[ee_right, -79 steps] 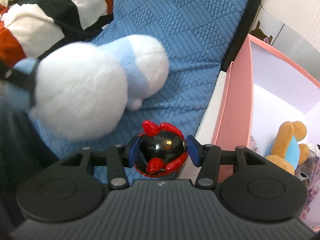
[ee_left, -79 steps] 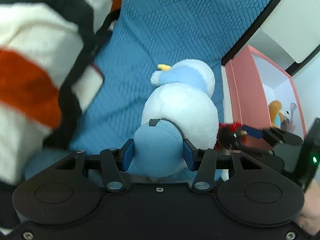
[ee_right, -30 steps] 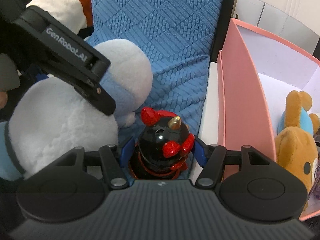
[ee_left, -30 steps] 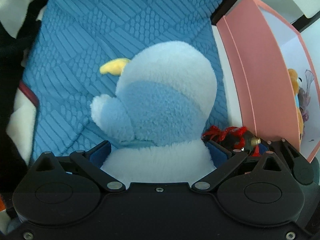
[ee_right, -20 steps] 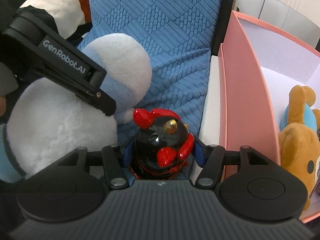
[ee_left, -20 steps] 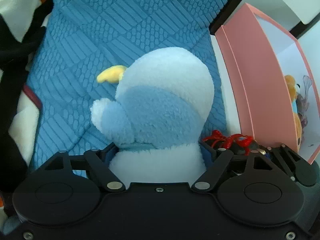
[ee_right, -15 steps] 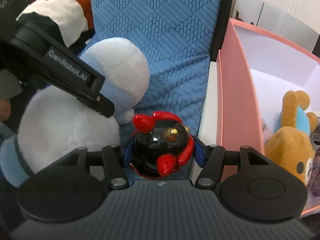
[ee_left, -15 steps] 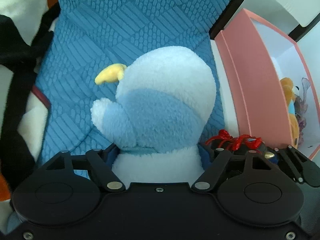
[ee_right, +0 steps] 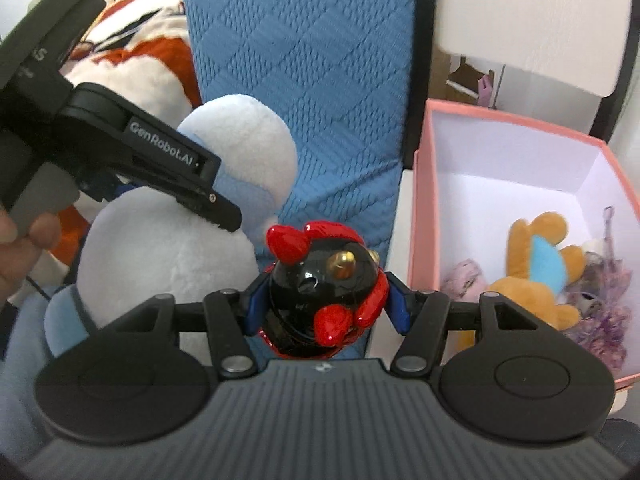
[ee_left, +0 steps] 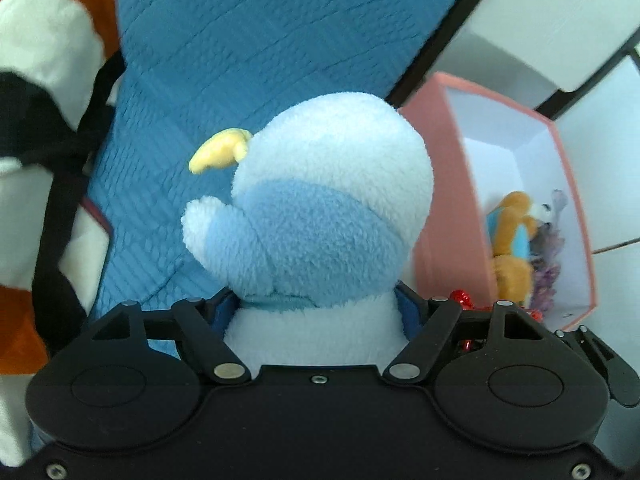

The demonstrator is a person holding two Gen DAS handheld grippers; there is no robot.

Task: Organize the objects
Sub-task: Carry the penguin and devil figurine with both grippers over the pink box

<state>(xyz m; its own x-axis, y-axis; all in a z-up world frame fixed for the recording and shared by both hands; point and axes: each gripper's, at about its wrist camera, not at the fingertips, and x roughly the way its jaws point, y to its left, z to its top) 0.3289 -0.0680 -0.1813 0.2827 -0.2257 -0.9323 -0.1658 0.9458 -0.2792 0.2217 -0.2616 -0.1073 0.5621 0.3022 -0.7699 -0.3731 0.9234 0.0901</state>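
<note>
My left hand-held gripper (ee_left: 318, 312) clamps the blue-and-white plush penguin (ee_left: 320, 216) over the blue quilt (ee_left: 256, 32); my right hand-held gripper (ee_right: 326, 308) grips the black-and-red figurine (ee_right: 324, 284), left of the pink box (ee_right: 424, 216).

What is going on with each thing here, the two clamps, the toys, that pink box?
Left gripper: shut on the blue and white plush toy.
Right gripper: shut on the black and red figurine.
Blue and white plush toy: held at its neck.
Black and red figurine: held upright.
Pink box: open, partly filled.
Orange plush toy: lying in the box.
</note>
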